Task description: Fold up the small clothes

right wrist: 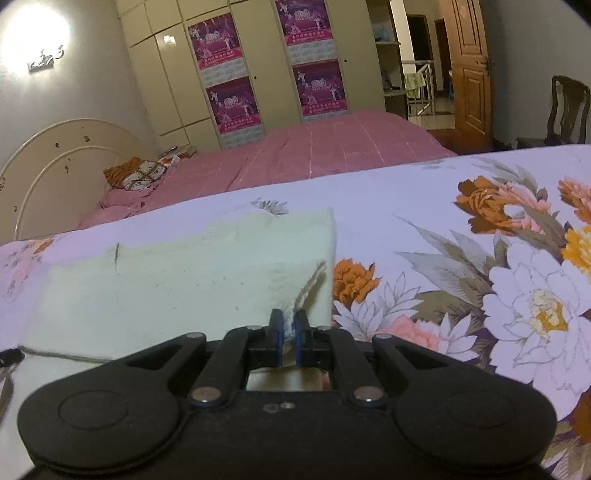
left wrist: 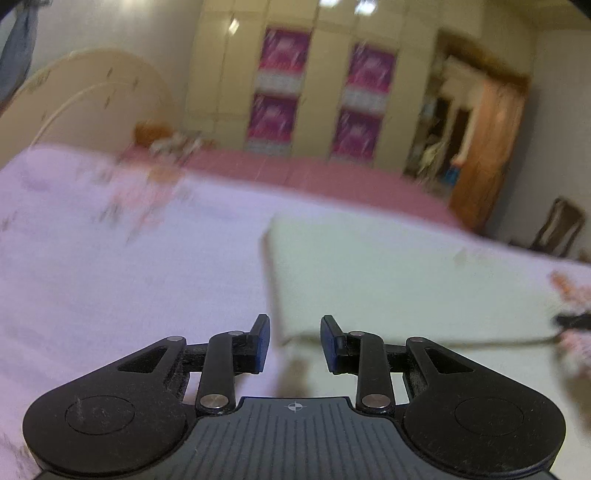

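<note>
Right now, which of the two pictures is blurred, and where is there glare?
Left wrist view: the room, the flowered sheet and the pale cloth are smeared by motion; only the left gripper looks sharp. Right wrist view: sharp overall, but the wall lamp burns out the upper left corner.

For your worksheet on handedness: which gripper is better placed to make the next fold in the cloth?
Right. The right gripper is already shut on the cloth edge; the left gripper hangs open, holding nothing.
</note>
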Motion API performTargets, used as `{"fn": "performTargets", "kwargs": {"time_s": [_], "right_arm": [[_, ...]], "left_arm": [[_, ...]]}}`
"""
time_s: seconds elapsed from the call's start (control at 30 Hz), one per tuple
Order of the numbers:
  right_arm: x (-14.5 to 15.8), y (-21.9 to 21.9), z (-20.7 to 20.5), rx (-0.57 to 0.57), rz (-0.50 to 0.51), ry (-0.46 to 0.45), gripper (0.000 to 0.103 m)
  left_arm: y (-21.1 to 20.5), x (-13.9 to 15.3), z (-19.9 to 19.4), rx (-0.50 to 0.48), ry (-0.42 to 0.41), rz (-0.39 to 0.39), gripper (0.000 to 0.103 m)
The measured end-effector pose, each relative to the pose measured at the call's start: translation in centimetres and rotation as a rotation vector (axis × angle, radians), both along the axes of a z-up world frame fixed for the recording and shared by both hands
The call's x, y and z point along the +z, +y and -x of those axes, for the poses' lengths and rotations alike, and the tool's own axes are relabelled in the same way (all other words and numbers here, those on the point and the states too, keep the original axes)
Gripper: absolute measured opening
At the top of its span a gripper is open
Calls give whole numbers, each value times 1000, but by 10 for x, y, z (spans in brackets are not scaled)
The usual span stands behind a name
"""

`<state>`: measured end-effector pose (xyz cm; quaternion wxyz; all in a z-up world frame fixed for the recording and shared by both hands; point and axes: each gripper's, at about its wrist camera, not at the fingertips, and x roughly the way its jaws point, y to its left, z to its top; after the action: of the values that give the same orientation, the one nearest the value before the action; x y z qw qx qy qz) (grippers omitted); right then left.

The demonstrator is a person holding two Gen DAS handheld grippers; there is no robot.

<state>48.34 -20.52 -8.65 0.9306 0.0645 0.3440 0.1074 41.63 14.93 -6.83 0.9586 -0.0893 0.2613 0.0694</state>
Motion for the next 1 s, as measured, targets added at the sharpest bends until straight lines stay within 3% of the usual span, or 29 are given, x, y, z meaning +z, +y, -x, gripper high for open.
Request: {"fn": "performTargets", "kwargs": {"time_s": [0.07, 0.2, 0.3, 0.33, 0.4, 0.57, 0.67, 0.8, 1.0], "right_arm": [[-2, 1, -1, 0, 10, 1, 7], [-8, 3, -3, -7, 21, 21, 7], [-8, 1, 0, -21, 67, 20, 8], [-5, -1, 3, -40, 85, 2, 17], [4, -4, 9, -62, 107, -56, 19], [5, 18, 2, 30, 79, -59, 16], [-8, 38, -3, 76, 135, -15, 13], [-9, 26, -5, 67, 136, -7, 12], [-9, 25, -28, 59, 97, -38, 15]], "left_arm": [[-13, 5, -10, -39, -10, -42, 31], [-20, -27, -51, -97, 174, -28, 31], [-20, -27, -45, -98, 147, -23, 31], [-20, -21, -41, -93, 117, -21, 31], [-21, -14, -38, -97, 59, -7, 31], [-47, -26, -69, -123, 126, -19, 31], [-58, -28, -70, -119, 139, -74, 31], [-43, -10, -65, -114, 77, -59, 31], [-16, -10, -117, -54, 112, -58, 31]]}}
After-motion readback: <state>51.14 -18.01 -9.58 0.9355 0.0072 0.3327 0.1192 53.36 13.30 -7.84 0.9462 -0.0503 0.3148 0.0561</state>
